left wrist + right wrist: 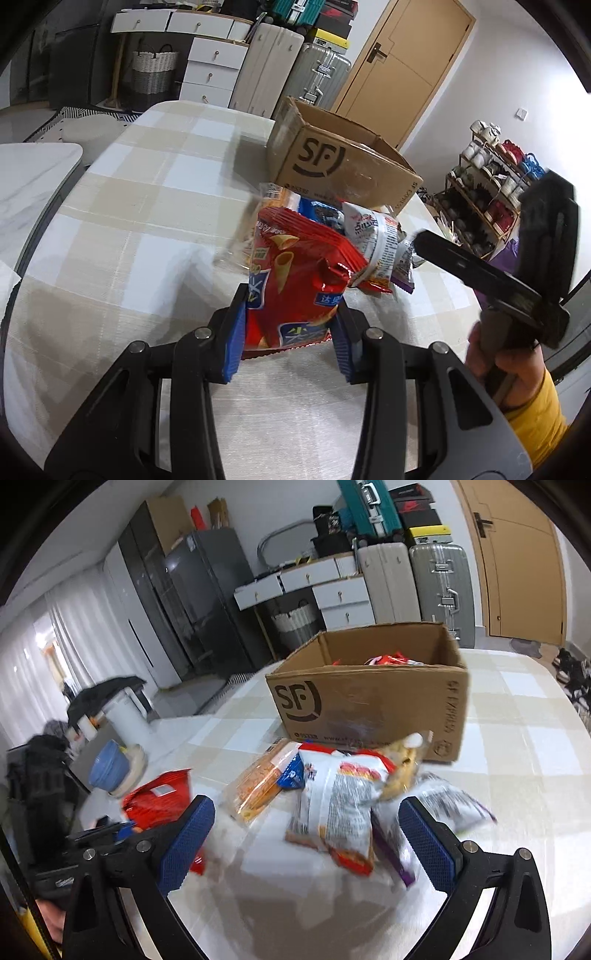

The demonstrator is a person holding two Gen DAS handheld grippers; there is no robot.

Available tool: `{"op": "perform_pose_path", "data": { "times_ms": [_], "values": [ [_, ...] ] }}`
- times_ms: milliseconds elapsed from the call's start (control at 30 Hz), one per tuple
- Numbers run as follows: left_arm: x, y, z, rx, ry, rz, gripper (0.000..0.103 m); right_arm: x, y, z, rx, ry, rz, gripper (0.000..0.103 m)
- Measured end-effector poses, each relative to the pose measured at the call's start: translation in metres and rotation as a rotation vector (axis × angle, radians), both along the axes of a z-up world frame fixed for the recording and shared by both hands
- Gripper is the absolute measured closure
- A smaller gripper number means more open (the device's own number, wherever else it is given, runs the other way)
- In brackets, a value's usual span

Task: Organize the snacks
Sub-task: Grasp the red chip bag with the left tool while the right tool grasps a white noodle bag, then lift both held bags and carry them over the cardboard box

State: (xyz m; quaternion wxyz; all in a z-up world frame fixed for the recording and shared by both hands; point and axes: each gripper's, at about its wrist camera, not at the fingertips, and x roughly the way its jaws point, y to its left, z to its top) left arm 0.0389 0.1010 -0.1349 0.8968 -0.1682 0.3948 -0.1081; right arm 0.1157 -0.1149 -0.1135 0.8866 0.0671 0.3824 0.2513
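My left gripper (290, 328) is shut on a red chip bag (295, 280), held just above the checked tablecloth; the bag also shows at the left of the right wrist view (159, 801). Behind it lies a pile of snack packs (373, 236) in front of an open SF cardboard box (343, 166). My right gripper (306, 834) is open and empty, its blue pads (188, 838) spread over the pile (340, 797). The box (369, 701) holds some red packets (388, 661). An orange cracker pack (258, 790) lies at the pile's left.
The round table (147, 206) carries the box and snacks. A blue bowl and white jug (114, 760) sit on a side surface to the left. Suitcases, drawers and a door stand behind. A shelf of cups (491, 184) is at the right.
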Motion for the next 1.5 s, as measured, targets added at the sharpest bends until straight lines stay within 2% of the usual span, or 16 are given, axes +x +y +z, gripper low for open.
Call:
{"op": "perform_pose_path", "data": {
  "times_ms": [67, 167, 300, 333, 400, 500, 700, 967, 1267, 1500],
  "values": [
    [0.0, 0.003, -0.001, -0.01, 0.003, -0.002, 0.066, 0.013, 0.009, -0.007, -0.054, 0.034, -0.01, 0.003],
    [0.001, 0.005, -0.003, -0.017, 0.003, -0.007, 0.066, 0.027, 0.02, -0.019, -0.091, 0.072, -0.01, 0.019],
    [0.004, 0.006, -0.007, -0.03, 0.009, -0.016, 0.066, 0.037, 0.031, -0.032, -0.134, 0.122, -0.004, 0.024],
    [0.004, 0.007, -0.007, -0.034, 0.011, -0.016, 0.066, 0.038, 0.033, -0.036, -0.146, 0.13, -0.004, 0.033],
    [0.007, 0.005, -0.01, -0.034, 0.017, -0.017, 0.066, 0.041, 0.036, -0.044, -0.177, 0.147, -0.004, 0.044],
    [0.009, 0.006, -0.012, -0.036, 0.024, -0.013, 0.066, 0.038, 0.037, -0.045, -0.177, 0.128, 0.006, 0.05],
    [0.008, 0.004, -0.009, -0.027, 0.025, -0.007, 0.066, 0.029, 0.035, -0.042, -0.125, 0.114, 0.024, 0.054],
    [-0.003, -0.004, 0.005, 0.002, 0.006, -0.008, 0.066, 0.001, 0.014, -0.008, 0.012, 0.073, 0.029, 0.054],
    [-0.017, -0.024, 0.03, 0.044, -0.031, -0.031, 0.066, -0.054, -0.019, 0.04, 0.122, -0.03, 0.044, 0.054],
    [-0.03, -0.044, 0.05, 0.065, -0.067, -0.061, 0.066, -0.095, -0.045, 0.053, 0.174, -0.073, 0.025, 0.054]
  ]
}}
